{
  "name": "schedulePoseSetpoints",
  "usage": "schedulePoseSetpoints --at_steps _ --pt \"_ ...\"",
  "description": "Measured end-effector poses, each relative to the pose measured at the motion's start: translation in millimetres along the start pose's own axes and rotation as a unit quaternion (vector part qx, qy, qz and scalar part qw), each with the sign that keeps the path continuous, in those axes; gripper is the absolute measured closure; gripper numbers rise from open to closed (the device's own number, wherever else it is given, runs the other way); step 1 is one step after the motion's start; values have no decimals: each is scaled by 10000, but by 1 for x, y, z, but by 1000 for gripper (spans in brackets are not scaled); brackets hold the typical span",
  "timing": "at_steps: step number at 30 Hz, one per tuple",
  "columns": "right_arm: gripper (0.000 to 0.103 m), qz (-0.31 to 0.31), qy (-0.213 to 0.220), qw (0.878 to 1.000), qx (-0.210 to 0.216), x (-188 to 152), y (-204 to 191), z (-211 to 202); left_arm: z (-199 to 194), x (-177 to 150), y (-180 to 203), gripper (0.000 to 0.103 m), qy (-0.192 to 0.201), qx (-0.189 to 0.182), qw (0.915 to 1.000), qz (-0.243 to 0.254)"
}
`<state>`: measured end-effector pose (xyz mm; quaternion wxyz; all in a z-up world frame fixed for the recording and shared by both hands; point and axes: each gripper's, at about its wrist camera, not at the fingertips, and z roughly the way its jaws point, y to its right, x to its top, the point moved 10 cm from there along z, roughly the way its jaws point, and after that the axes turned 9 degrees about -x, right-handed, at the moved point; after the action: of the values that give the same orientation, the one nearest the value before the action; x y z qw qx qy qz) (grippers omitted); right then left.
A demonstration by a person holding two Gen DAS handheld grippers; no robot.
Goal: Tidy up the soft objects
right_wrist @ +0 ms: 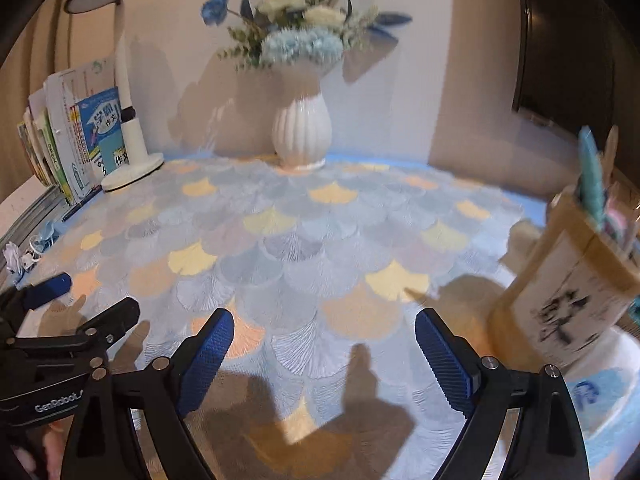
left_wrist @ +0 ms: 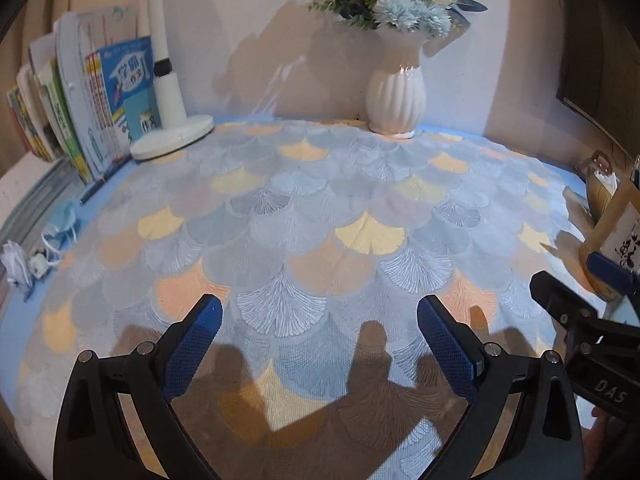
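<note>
Soft objects to be organized: a crumpled light-blue face mask (left_wrist: 64, 216) with white ear loops and a wad of white tissue (left_wrist: 15, 260) lie loose at the table's left edge, beside the row of books (left_wrist: 92, 108), well apart from both tools. Neither appears gathered yet, so the task reads as barely begun; pick-up and placement seem to remain.

Left gripper (left_wrist: 320, 344): jaws spread wide, empty, above the ginkgo-patterned tablecloth (left_wrist: 320, 208). Right gripper (right_wrist: 324, 356): jaws likewise wide apart, nothing between them.

Surroundings: white ribbed vase (left_wrist: 395, 100) of blue and white artificial flowers at the rear; white desk lamp (left_wrist: 168, 92) by the books.

View differences: the right wrist view shows the lamp head and the wooden holder (right_wrist: 568, 276) at right, blurred, with inked characters and feather-like contents; the left wrist view shows the mask more plainly and only the holder's edge.
</note>
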<state>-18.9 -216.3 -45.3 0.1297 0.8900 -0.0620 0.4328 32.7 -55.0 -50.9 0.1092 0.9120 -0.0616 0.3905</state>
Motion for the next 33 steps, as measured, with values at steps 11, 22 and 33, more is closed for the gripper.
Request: schedulePoseSetpoints --at_steps 11,22,33 --pt "4 71 -153 9996 -210 -8 6 9 4 -6 -5 5 -113 242 9996 -24" --pt "4 -110 -195 9997 -112 -11 -3 10 10 -9 3 3 -270 329 9990 166" --pt "4 -49 -34 9999 -126 -8 -1 3 1 -3 2 3 24 139 9999 36"
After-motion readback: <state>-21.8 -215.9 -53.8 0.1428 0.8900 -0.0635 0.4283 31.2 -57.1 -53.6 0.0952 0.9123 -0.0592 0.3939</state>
